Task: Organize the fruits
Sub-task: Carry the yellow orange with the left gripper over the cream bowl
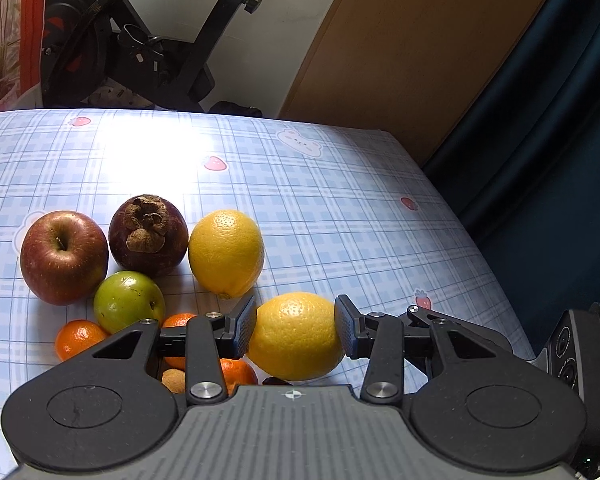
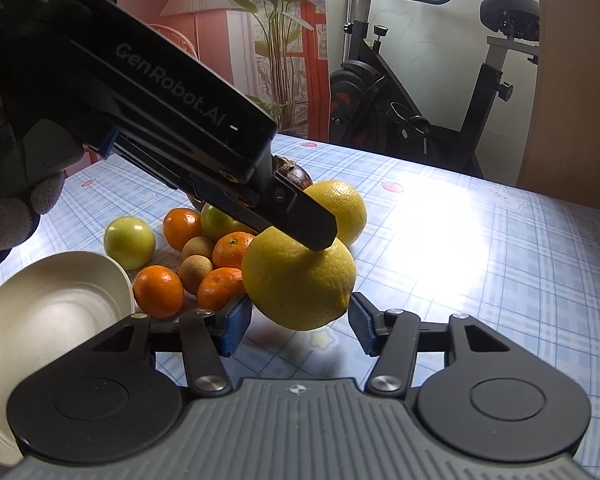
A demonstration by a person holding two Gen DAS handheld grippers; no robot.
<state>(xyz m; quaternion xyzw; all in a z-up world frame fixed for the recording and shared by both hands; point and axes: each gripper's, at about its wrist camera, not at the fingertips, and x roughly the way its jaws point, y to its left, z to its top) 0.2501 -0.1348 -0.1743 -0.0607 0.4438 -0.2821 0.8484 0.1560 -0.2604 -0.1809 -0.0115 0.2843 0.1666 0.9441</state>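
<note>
**One lemon between two grippers: the left holds it, the right is closing in from the side**

Starting at the left of the right wrist view, a white bowl (image 2: pixel 56 320) lies tilted on the checked tablecloth (image 2: pixel 480 264), its rim just beside a cluster of small fruit: a pale green fruit (image 2: pixel 129 242), several mandarins (image 2: pixel 159 291) and two small brown fruits. Further right comes the held lemon (image 2: pixel 298 280), and behind it a second lemon (image 2: pixel 342 210) resting on the cloth.

The left gripper (image 1: pixel 296 330) is clamped on the held lemon, one pad pressed against each flank. In the right wrist view it reaches down from the upper left, a gloved hand (image 2: pixel 16 184) behind it, and the lemon looks lifted clear of the cloth, with a shadow under it.

The right gripper (image 2: pixel 298 326) sits just below and in front of that same lemon. Its left blue pad (image 2: pixel 234 330) appears to touch the fruit or nearly so; the right pad stands just apart from the pointed tip, so I judge it not yet gripping. The lemon's long axis seems to run across the right jaws, tip toward the right pad.

Judging from this, the next step is a hand-over or a two-handed steadying, and the right gripper is the nearer free one. The bowl lies to its left, so the lemon would probably travel leftward over the small fruit
</note>
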